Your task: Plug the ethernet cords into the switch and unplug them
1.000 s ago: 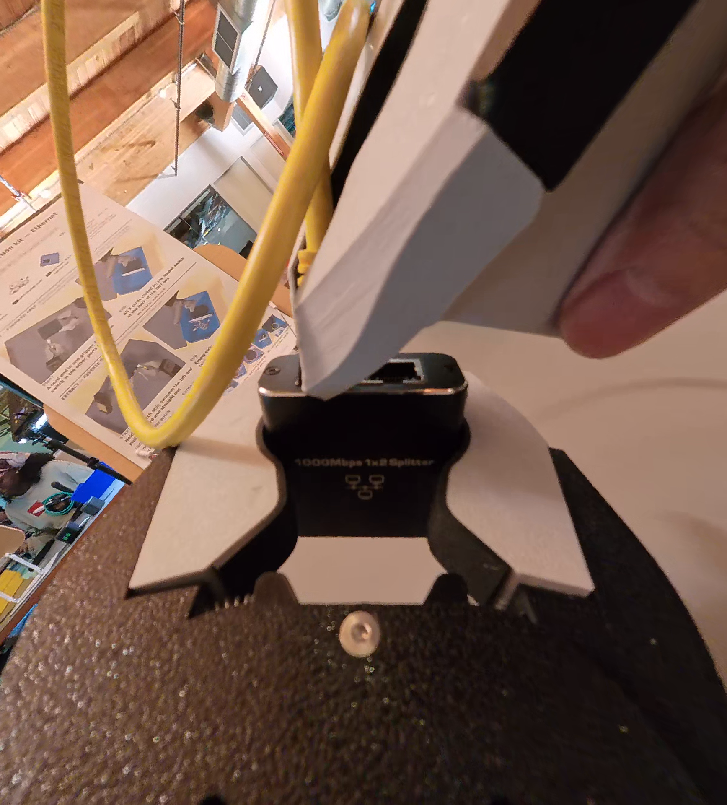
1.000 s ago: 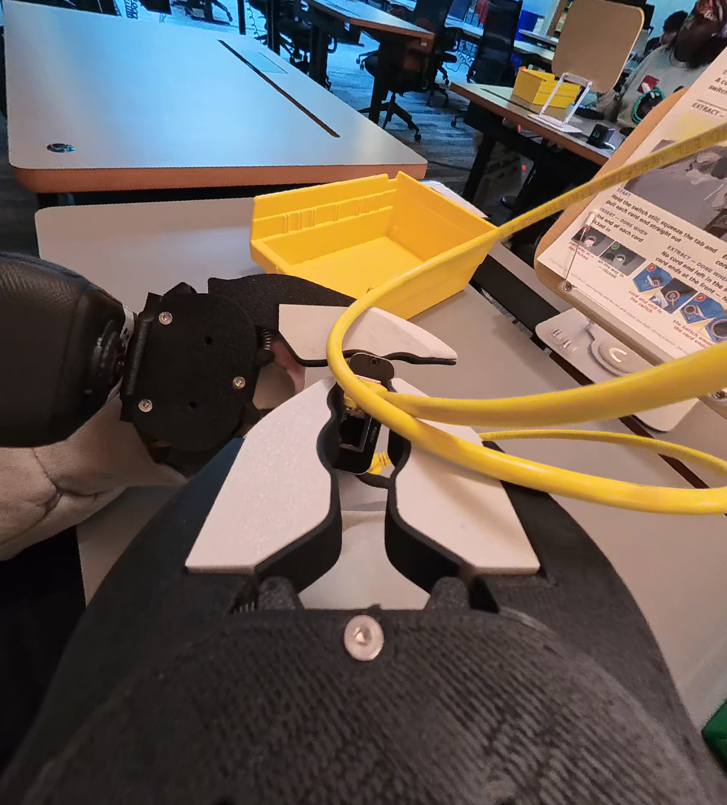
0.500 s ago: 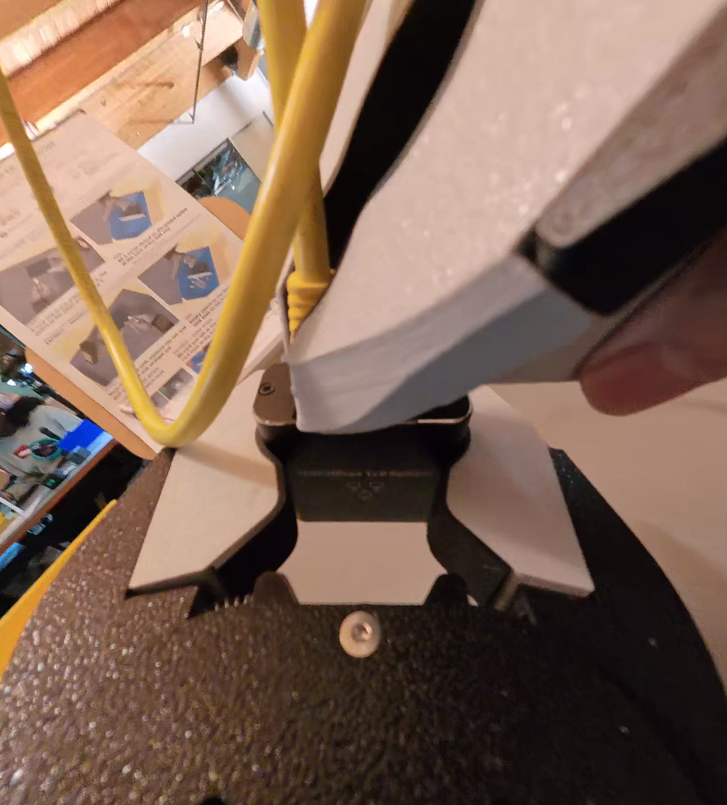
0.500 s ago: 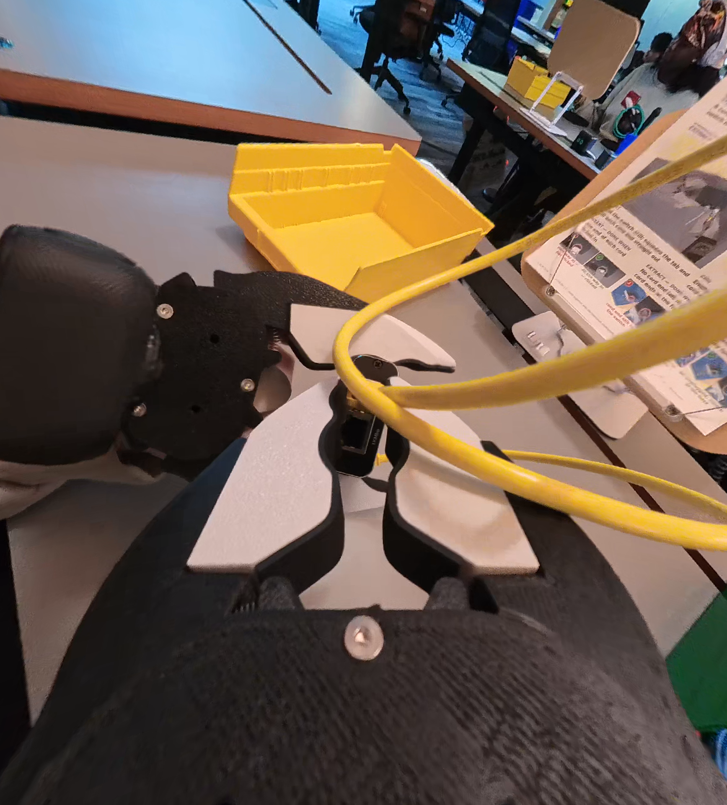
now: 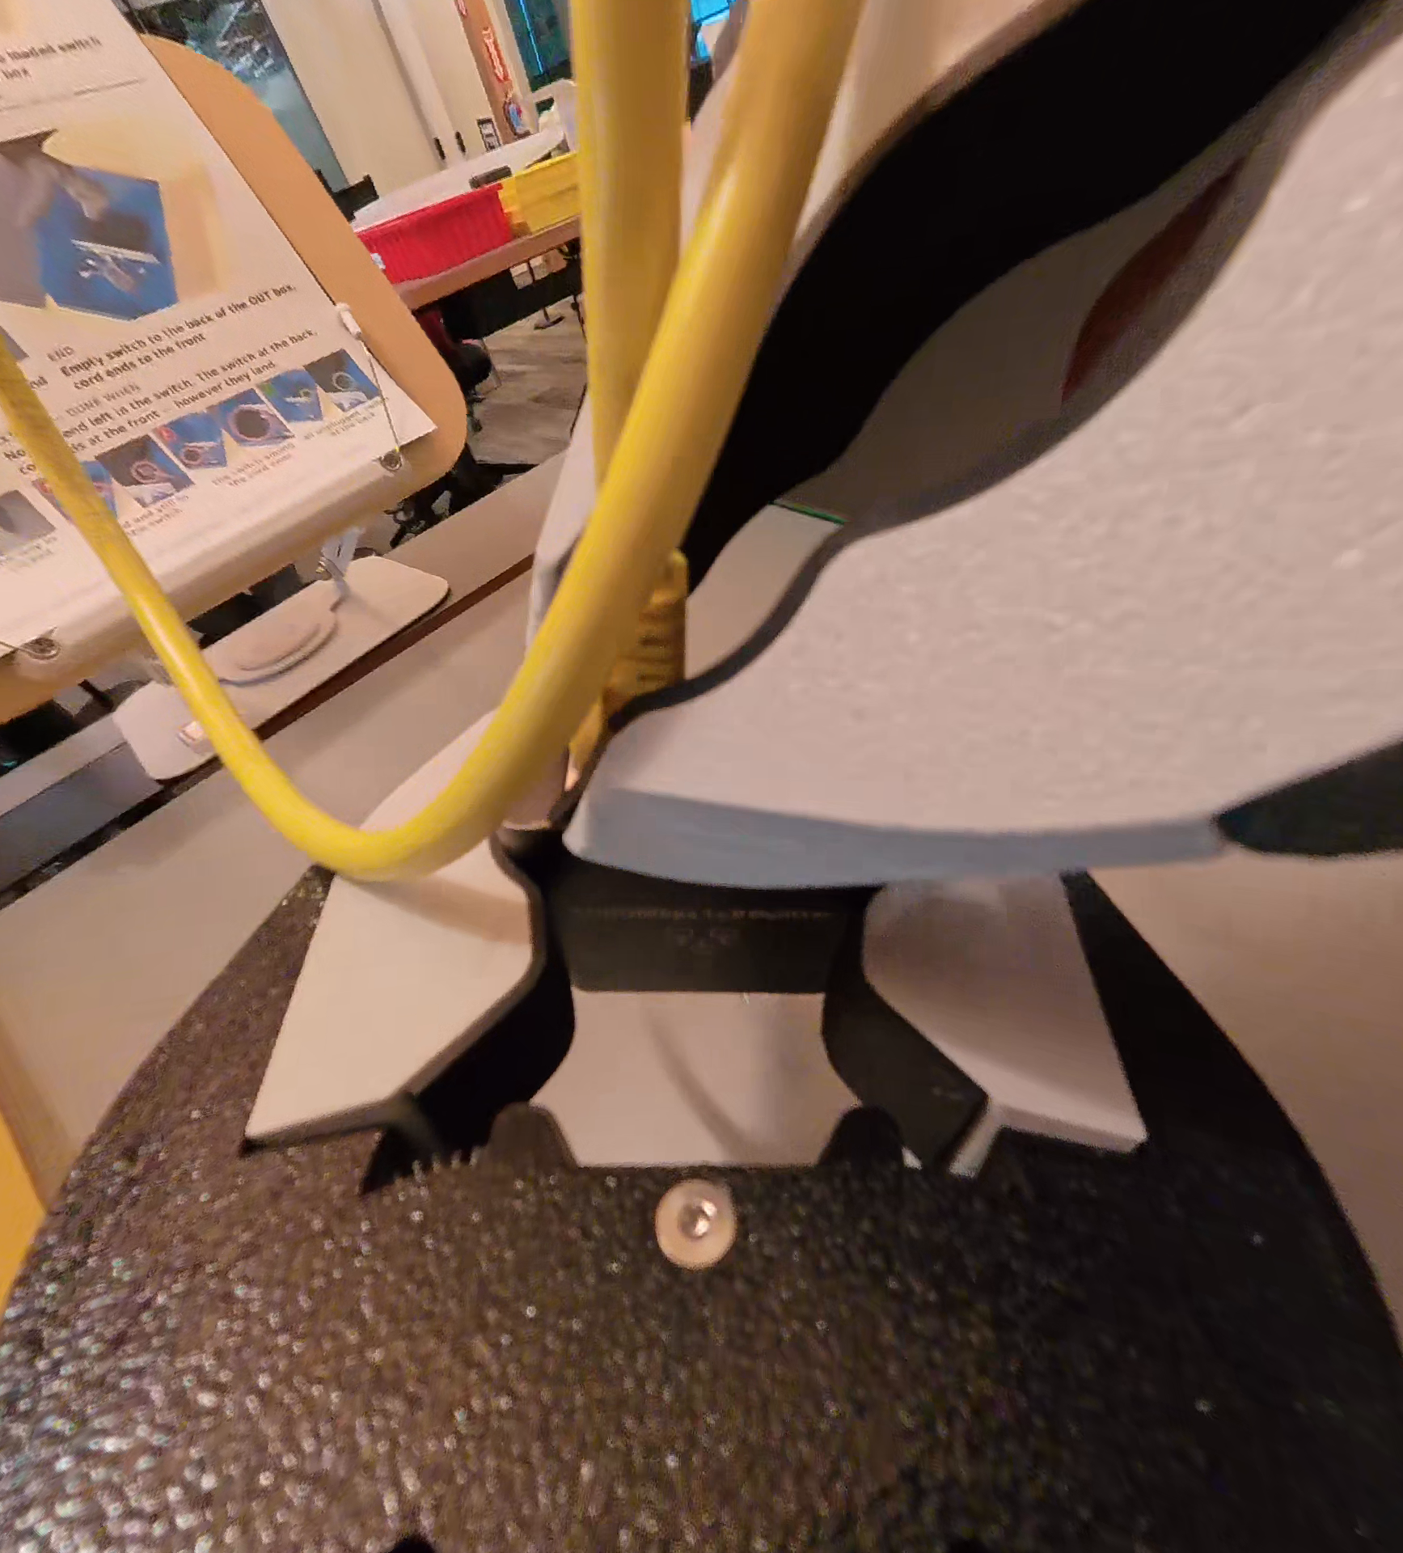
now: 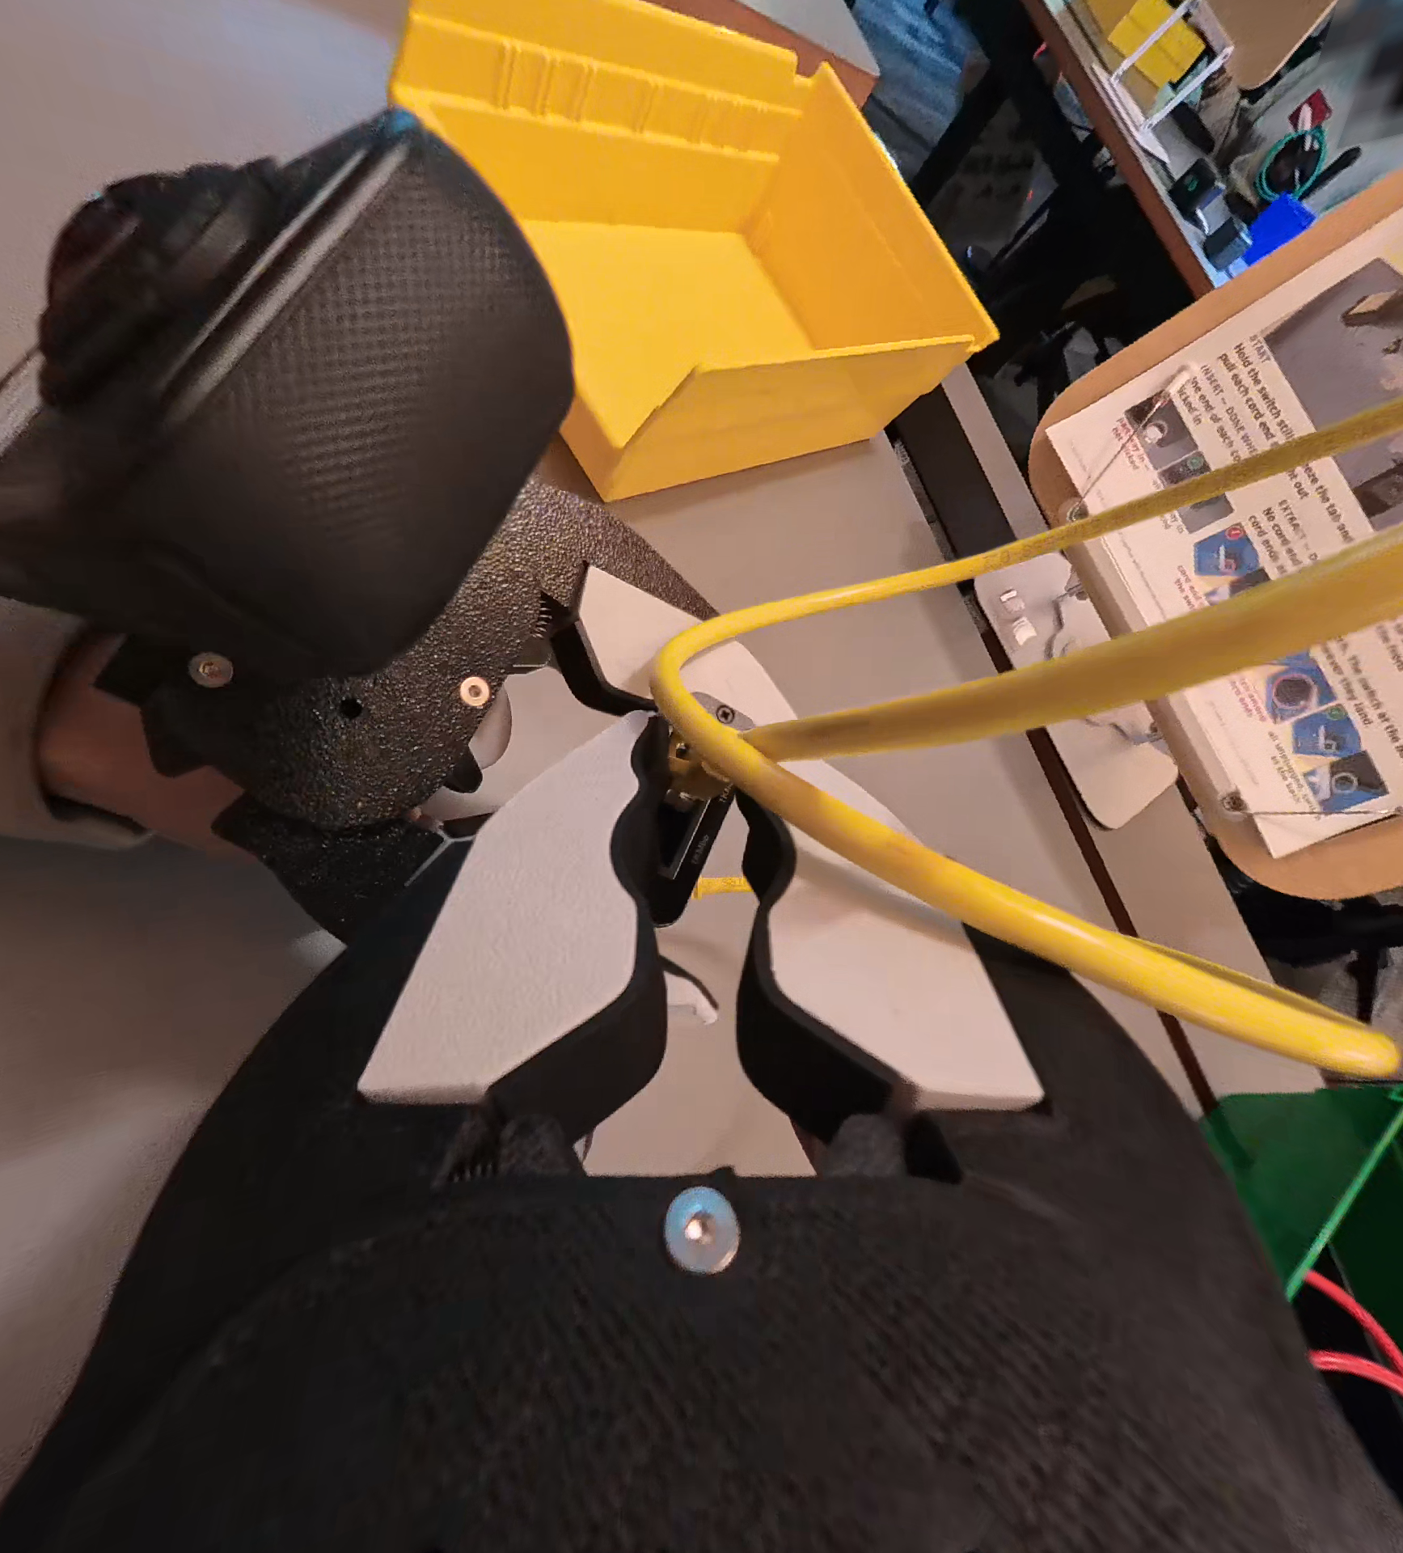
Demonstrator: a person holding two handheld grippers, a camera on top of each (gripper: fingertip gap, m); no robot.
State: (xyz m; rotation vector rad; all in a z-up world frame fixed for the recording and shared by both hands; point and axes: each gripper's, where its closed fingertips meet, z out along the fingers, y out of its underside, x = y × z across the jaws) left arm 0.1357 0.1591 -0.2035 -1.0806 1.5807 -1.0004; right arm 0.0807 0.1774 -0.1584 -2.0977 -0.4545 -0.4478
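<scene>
My left gripper [image 5: 702, 903] is shut on the black switch [image 5: 702, 941], holding it by its sides above the table. My right gripper [image 6: 689, 781] comes at the switch's [image 6: 681, 853] port end, shut on the plug [image 6: 681, 756] of the yellow ethernet cord [image 6: 975, 908]. In the left wrist view its large white fingers [image 5: 1017, 672] cover the ports, and the yellow plug boot [image 5: 656, 639] sits between them, pointing into the switch. The cord [image 5: 597, 672] hangs in loops to the left. Whether the plug is seated is hidden.
An empty yellow bin [image 6: 723, 277] stands on the grey table [image 6: 849, 521] beyond the grippers. A green bin [image 6: 1353, 1193] holding a red cord [image 6: 1395, 1412] is at the right. An instruction board on a stand [image 6: 1311, 546] is at the table's far edge. The tips of one gripper are about 7 cm away from the tips of the other.
Both grippers have turned and tilted together. The right gripper's fingers have closed in over the switch's port face, hiding the open port seen a second ago.
</scene>
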